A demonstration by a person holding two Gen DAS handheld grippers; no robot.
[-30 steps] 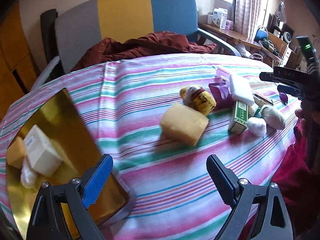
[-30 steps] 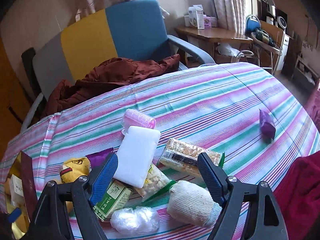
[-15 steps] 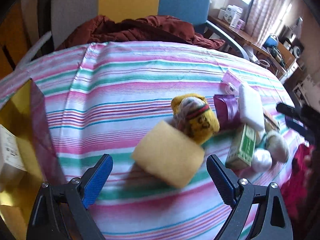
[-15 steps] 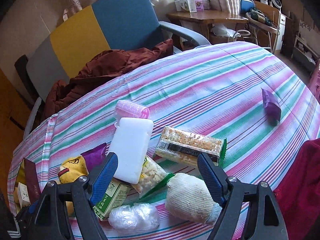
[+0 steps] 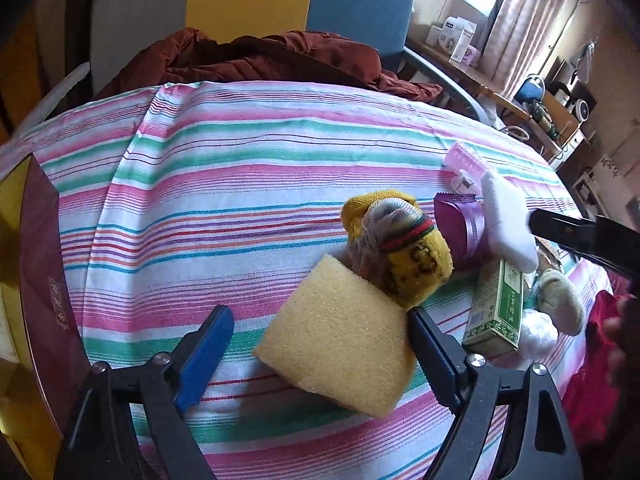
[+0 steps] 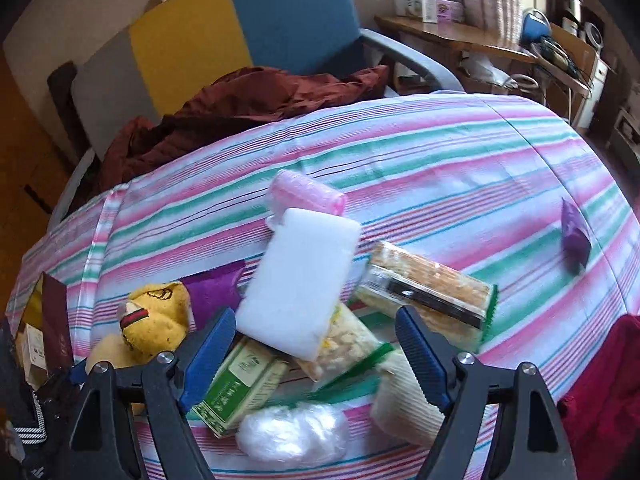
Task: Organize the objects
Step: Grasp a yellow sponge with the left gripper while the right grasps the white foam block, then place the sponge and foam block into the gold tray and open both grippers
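Left wrist view: a gold tray (image 5: 10, 216) is cut off at the left edge, its contents unseen. The left gripper (image 5: 320, 344), angled down, has just been closing; the yellow sponge (image 5: 340, 340) lies between spread jaws, the right finger touching it.

Right wrist view: a white box (image 6: 30, 346) is seen in the tray. The right gripper (image 6: 316, 344), angled down, has been opening over the white block (image 6: 300, 276) and green box (image 6: 240, 384).

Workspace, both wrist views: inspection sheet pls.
Surface: striped tablecloth, bare at the far side.
Job's things: yellow sponge against a yellow sock bundle; white pad leaning on a pile with a green box and a snack bar.
Clutter: purple packet lying apart.
Grippers: left hand-held gripper open, jaws just closing, astride the sponge; right hand-held gripper open above the pile.
Cables: nothing seen on the table.
Surroundings: armchair with a red garment.
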